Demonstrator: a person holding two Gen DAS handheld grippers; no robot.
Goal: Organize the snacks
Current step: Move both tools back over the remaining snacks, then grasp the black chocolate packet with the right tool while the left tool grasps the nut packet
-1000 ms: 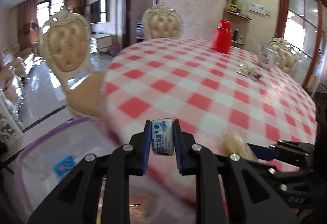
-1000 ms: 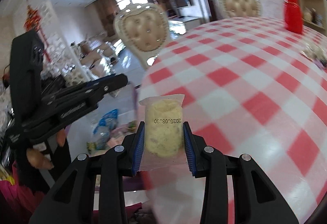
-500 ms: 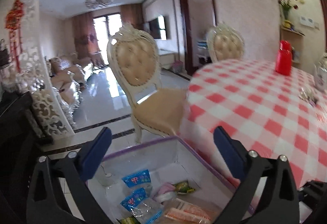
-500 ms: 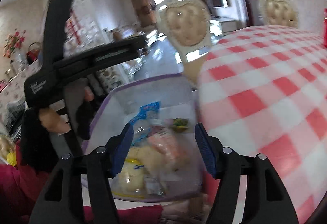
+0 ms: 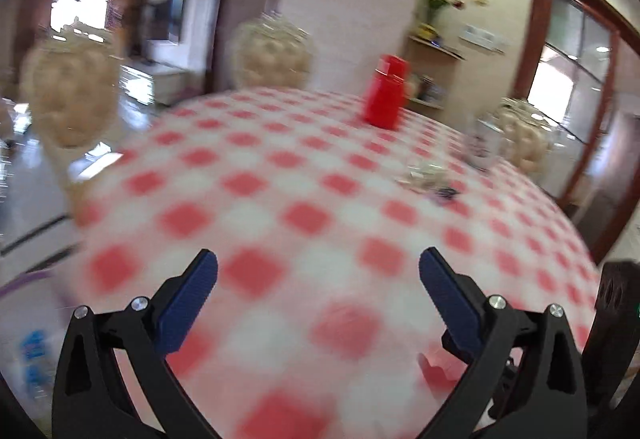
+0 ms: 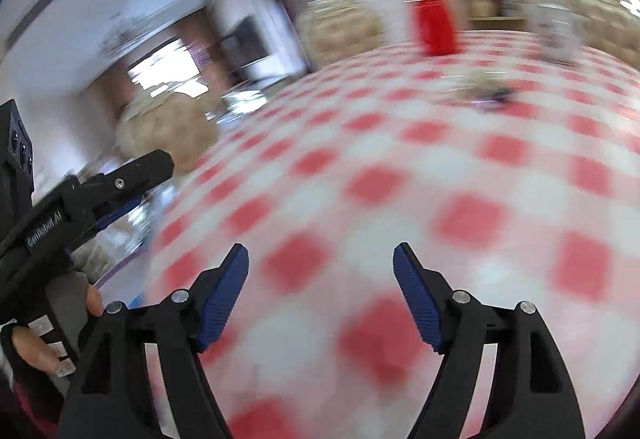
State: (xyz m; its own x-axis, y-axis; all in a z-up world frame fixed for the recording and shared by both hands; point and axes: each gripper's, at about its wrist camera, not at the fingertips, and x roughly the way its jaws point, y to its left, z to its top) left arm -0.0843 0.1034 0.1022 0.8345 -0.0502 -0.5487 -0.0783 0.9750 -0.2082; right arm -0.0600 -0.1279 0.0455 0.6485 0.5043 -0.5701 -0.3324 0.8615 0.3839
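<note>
Both views are smeared by motion blur, so little writing survives. The one legible mark is white lettering on the black side of the left gripper, seen at nine o'clock in the right wrist view: it seems to read "GenRobot.AI", though the first letters are soft. A hand wraps its grip below.

From its own camera, the left gripper has its blue-padded jaws spread wide apart, with nothing between them but the round table in a red-and-white checked cloth. The right gripper also stands parted and empty over the same cloth; its jaws have just been opening further.

The remaining small pile of wrapped snacks lies on the cloth at about two o'clock in the left view, well apart from both grippers; any print on the wrappers is too blurred to read. The clear storage box with a purple rim shows at eight o'clock, off the table's edge, with blue-printed packets inside, their labels unreadable.

A red plastic flask stands upright at the far side at one o'clock, with no label that can be made out.
</note>
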